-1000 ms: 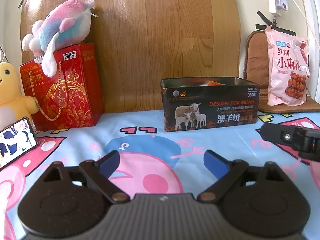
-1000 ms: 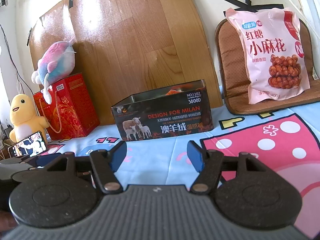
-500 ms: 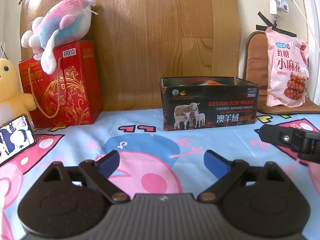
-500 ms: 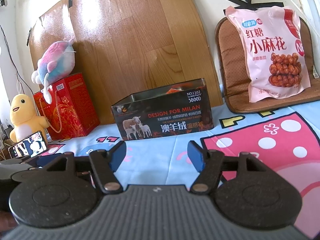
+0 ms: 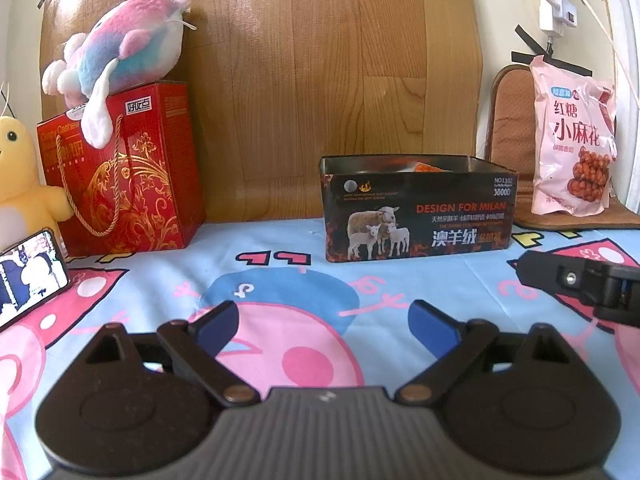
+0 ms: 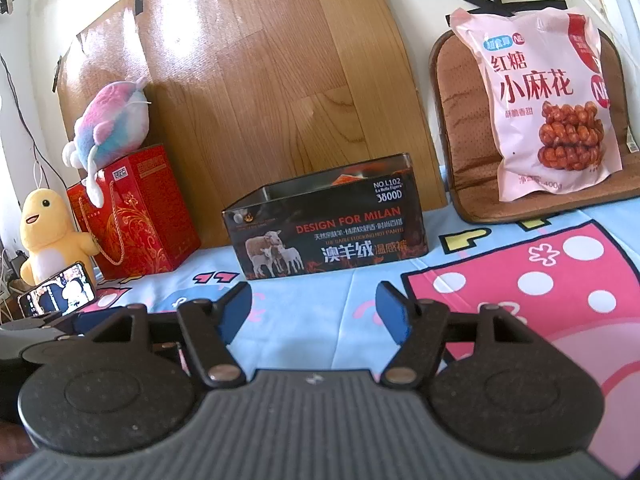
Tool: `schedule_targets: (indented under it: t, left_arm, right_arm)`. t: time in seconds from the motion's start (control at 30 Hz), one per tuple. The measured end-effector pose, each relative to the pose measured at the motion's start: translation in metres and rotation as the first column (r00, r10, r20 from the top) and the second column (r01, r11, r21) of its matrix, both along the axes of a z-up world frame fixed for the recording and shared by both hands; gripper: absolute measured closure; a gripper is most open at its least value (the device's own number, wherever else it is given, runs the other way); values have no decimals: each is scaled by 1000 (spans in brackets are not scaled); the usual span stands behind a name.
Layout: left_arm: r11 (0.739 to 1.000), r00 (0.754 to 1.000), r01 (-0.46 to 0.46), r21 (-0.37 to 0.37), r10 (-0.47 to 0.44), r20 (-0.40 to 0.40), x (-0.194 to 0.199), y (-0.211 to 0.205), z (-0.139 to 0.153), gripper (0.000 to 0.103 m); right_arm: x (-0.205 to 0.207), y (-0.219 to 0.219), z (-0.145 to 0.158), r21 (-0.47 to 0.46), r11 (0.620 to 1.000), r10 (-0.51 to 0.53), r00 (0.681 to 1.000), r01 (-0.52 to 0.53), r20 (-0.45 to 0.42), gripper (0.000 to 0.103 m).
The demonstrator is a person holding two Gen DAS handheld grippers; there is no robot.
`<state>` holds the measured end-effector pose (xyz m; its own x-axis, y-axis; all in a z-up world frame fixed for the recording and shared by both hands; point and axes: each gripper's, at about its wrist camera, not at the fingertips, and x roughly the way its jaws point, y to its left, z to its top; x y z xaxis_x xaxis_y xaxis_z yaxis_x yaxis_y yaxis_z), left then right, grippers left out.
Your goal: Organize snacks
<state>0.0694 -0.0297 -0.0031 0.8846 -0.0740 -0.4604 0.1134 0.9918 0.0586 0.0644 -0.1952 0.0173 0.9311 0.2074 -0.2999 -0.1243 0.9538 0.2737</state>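
Blue-padded fingers (image 5: 432, 322) of the left gripper (image 5: 324, 322) stand wide apart, empty, above the cartoon-print sheet (image 5: 280, 280). Right gripper (image 6: 314, 312) likewise gapes, holding nothing. At twelve o'clock sits the open black tin (image 6: 332, 232), orange packets showing inside. At two o'clock a pink snack bag (image 6: 548, 100) leans upright on a brown cushion (image 6: 460, 120).

Tin box (image 5: 416, 208) contents mostly hidden behind its wall, only an orange scrap (image 6: 348, 178) shows, unidentifiable. Phone (image 5: 28, 276) cut off by left edge, screen blurry. Yellow plush (image 5: 16, 176) cropped in left wrist view.
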Motion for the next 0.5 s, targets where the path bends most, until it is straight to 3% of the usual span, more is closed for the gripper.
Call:
schedule_targets:
  t: [0.5]
  left_arm:
    - [1000, 1000, 7, -17, -7, 20, -4, 2, 0, 8]
  right_arm:
    - [0, 0, 1, -5, 1000, 1, 1000, -1, 4, 32]
